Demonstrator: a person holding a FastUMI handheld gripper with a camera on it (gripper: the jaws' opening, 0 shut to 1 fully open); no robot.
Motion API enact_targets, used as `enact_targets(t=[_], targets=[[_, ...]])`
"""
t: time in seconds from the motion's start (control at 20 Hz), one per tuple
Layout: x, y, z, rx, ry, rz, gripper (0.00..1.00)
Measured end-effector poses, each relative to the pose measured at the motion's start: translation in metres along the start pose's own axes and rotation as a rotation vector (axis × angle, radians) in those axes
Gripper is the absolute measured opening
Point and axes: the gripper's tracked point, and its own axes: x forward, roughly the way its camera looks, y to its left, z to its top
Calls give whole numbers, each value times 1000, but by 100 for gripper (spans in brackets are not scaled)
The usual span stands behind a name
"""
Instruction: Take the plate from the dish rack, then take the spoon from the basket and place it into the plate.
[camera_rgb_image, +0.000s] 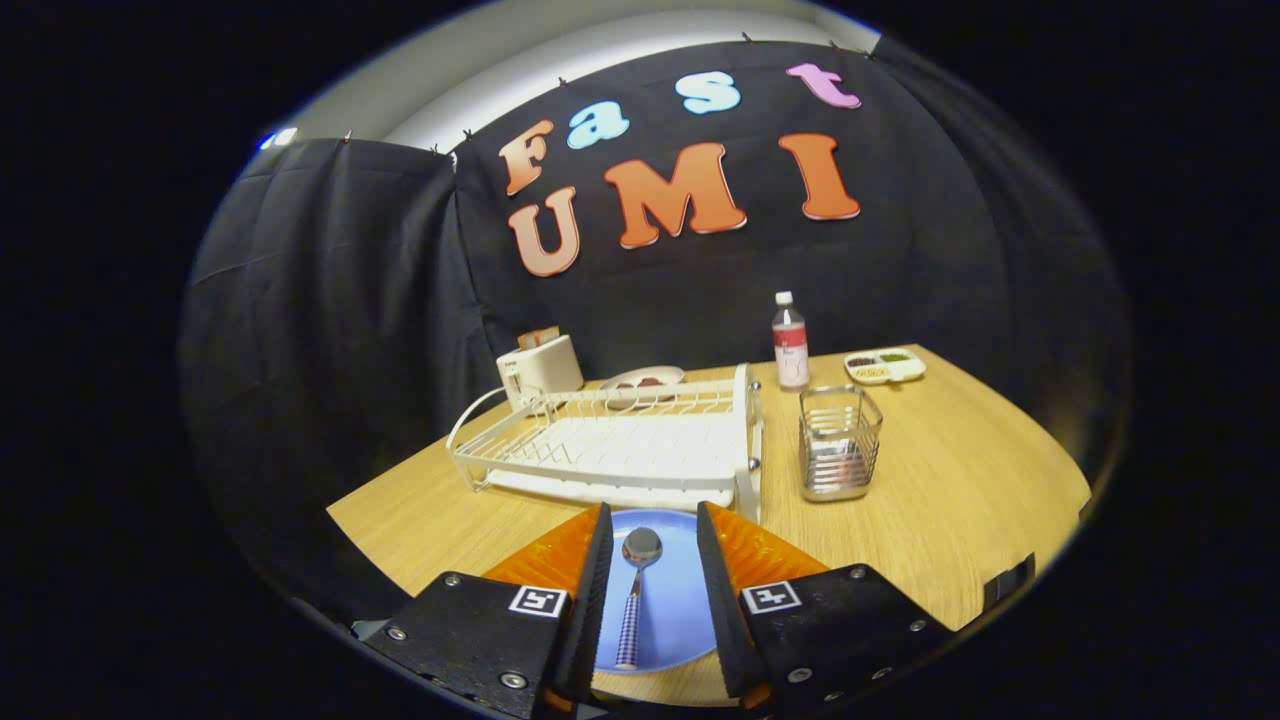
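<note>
Spoon (636, 590) lies on plate (672, 610), between gripper (655, 590) fingers, before dish rack (610, 445).

The gripper (652, 560) hangs over a blue plate (678, 610) on the wooden worktop (950, 500), its fingers spread apart. Between them a spoon (634, 590) lies in the plate, bowl pointing away and checked handle toward the camera; neither finger touches it. Just beyond the plate stands a white dish rack (610, 445), with no dishes in it. To the right of the rack is a wire basket (839, 442). Behind the basket stands a bottle (790, 342) with a white cap, and to its right a small divided dish (885, 366). Behind the rack sit a white toaster (540, 368) and a pale plate (642, 380).
</note>
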Motion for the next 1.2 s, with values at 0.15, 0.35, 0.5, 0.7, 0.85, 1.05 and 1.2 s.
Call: enact_targets(t=[0.15,0.35,0.5,0.7,0.85,1.05,1.2], targets=[[-7,2,46,-72,-116,-40,61],[-15,11,90,-150,-197,-84,77],[-19,19,115,-169,-246,-111,85],[-25,26,142,-171,-310,-136,89],[-25,29,158,-165,-351,-148,89],[-26,31,173,-179,-388,-170,90],[-26,38,179,-162,-442,-169,90]])
